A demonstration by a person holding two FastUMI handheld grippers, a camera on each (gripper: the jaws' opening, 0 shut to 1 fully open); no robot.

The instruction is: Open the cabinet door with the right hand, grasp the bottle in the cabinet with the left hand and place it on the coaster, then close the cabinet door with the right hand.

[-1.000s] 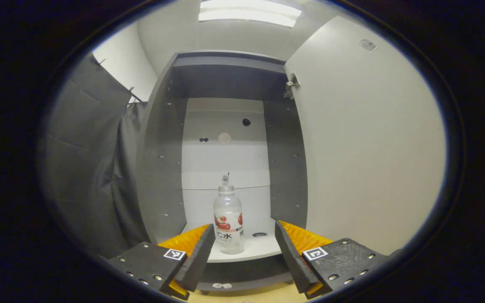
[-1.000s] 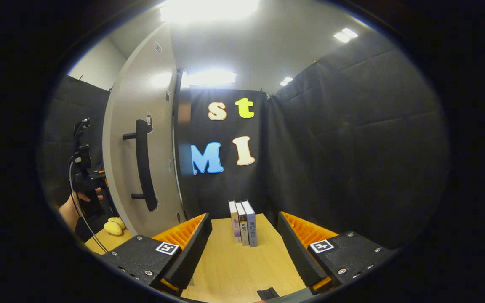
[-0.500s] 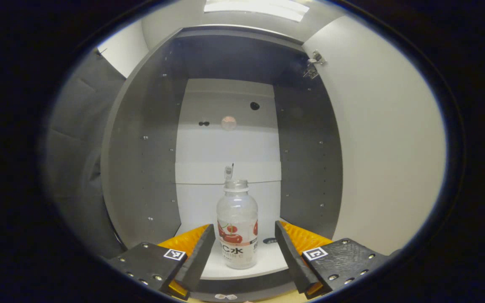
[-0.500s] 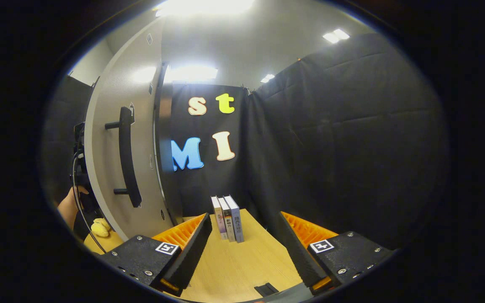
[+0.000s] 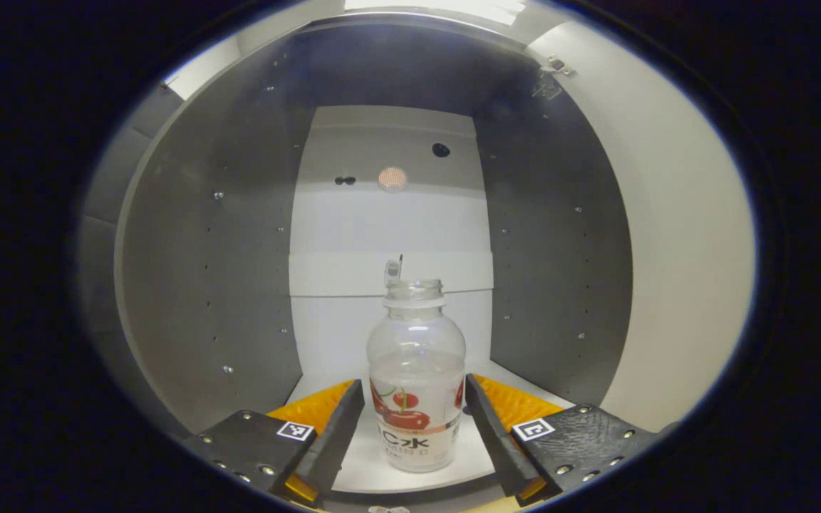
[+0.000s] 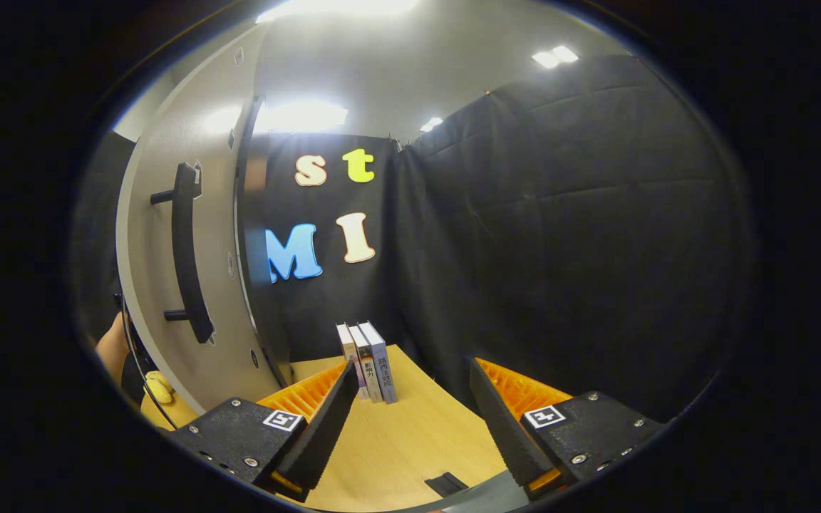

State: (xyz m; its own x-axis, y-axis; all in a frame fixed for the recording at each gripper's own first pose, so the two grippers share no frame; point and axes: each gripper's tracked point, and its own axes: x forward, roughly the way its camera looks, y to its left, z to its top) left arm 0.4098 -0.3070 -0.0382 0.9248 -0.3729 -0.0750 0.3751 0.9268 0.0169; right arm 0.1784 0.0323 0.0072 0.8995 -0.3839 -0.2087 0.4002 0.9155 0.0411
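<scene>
Left gripper (image 5: 414, 427) is spread wide inside the cabinet (image 5: 204, 249), and the bottle (image 5: 416, 377) stands upright right between its fingers, at twelve o'clock from the tips, on the pale shelf floor (image 5: 364, 456). Neither finger looks to be pressing on it yet; there is a sliver of shelf visible on the nine o'clock side, while the three o'clock finger sits very close to the label. The bottle is clear, capless, partly filled, so this is a light, tippy thing with an open mouth.

Here's the danger: if that nearer finger meets the bottle first as the jaws close, it could shove the base sideways and topple it, spilling inside the cabinet. A squeeze too hard on thin plastic could also push liquid up and out.

Out at three o'clock the cabinet door (image 5: 667, 249) stands swung open.

Over on the other side, the right gripper (image 6: 410, 420) also gapes wide, holding nothing, hovering above the wooden table (image 6: 403, 442). Books (image 6: 368, 360) stand at twelve, and the door handle (image 6: 186, 249) waits at ten o'clock for the closing step.
</scene>
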